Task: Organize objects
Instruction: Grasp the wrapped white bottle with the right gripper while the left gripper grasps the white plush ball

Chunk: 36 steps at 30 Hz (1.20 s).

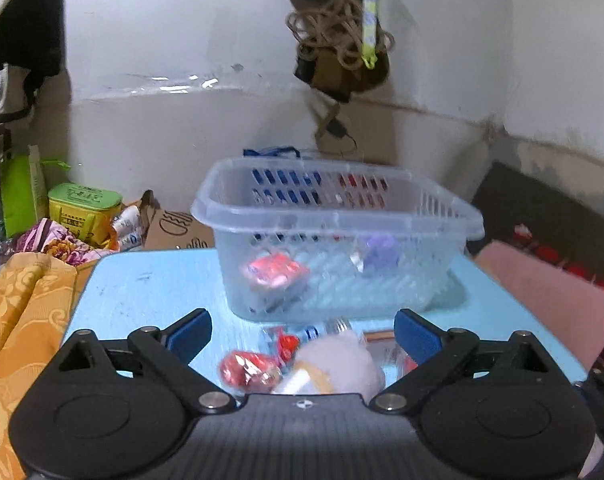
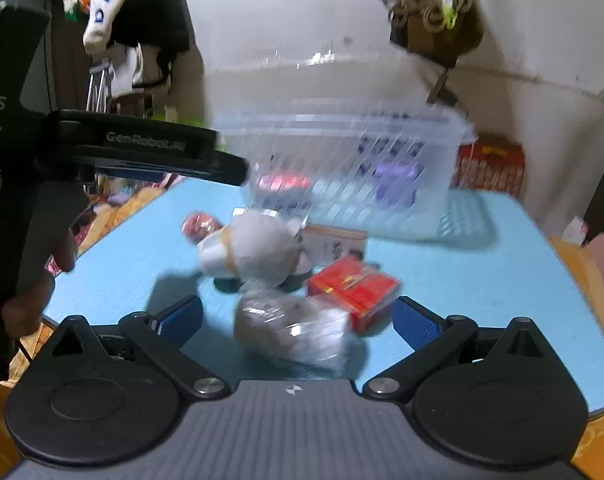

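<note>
Blue table (image 2: 482, 280): clear basket (image 2: 342, 168), red box (image 2: 354, 292), blurred wrapped bundles (image 2: 257, 248).

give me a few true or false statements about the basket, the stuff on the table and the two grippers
1. The clear basket stands on the light blue table. True.
2. The basket is empty. False: a red packet and a purple item lie inside it.
3. The right gripper is shut on the red box. False: its jaws are wide apart, and the box lies on the table ahead of them.
4. The left gripper is open and holds nothing. True.
5. A plastic-wrapped bundle lies between the right gripper's fingers, ungripped. True.
6. Every loose item is already in the basket. False: the white taped bundle, the red box and others lie on the table.
</note>
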### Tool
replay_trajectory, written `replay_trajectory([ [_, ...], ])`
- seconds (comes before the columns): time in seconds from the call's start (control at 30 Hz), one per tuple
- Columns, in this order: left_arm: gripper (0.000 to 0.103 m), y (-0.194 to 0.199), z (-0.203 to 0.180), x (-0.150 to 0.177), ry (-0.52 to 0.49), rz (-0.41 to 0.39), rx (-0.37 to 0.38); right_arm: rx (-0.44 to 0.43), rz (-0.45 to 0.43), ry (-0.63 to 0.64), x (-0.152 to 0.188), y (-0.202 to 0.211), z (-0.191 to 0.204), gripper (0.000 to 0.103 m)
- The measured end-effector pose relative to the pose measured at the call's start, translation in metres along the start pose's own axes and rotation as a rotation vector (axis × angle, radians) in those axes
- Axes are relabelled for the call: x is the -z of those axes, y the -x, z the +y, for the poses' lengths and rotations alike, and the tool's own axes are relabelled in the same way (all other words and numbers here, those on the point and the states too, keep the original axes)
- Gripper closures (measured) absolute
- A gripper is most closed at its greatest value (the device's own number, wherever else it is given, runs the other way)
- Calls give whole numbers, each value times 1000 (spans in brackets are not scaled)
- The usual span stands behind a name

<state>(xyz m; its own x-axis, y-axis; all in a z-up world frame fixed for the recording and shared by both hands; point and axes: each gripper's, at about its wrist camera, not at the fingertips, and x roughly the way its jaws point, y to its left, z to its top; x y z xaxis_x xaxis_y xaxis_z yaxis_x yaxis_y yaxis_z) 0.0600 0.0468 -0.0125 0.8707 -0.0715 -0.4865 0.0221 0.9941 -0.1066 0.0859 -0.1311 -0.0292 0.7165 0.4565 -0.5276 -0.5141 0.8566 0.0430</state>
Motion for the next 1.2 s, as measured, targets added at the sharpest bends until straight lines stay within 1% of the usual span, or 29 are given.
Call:
replay_trajectory([
  [0.1,4,-8,-5,3,-16,49,30,-11,71,-62,2,-12,-4,0],
  [0.2,5,-13,-9,5,-16,93,55,5,96,-64,4,-18,-3,0],
  [0.33,5,-24,-7,10,51,178,97,-11,137,-46,5,-28,3,4],
  [0.37,5,-29,-5,12,70,204,97,-14,152,-34,3,-33,4,7],
  [0.43,6,-36,-4,15,93,247,73,-6,162,-26,7,-36,5,10],
  [0.5,8,-41,-3,18,104,267,56,-7,176,-28,8,-39,4,14],
  [0.53,8,-43,-3,19,107,269,55,-6,178,-19,9,-39,5,22],
  [0.57,8,-44,-2,19,114,268,56,-8,186,4,9,-40,7,24],
  [0.67,8,-47,0,19,149,260,69,-31,189,61,8,-32,10,24],
  [0.73,8,-47,-1,18,170,249,56,-43,181,89,6,-23,11,25],
  [0.87,8,-52,-10,16,150,246,31,-37,162,145,5,-5,10,24],
  [1.07,8,-56,-21,18,118,239,-12,-33,180,50,1,-2,-16,24],
  [1.17,8,-58,-27,18,99,231,-31,-34,173,34,-3,-2,-23,24],
  [1.2,9,-58,-29,18,87,230,-41,-33,170,35,-3,-1,-23,24],
])
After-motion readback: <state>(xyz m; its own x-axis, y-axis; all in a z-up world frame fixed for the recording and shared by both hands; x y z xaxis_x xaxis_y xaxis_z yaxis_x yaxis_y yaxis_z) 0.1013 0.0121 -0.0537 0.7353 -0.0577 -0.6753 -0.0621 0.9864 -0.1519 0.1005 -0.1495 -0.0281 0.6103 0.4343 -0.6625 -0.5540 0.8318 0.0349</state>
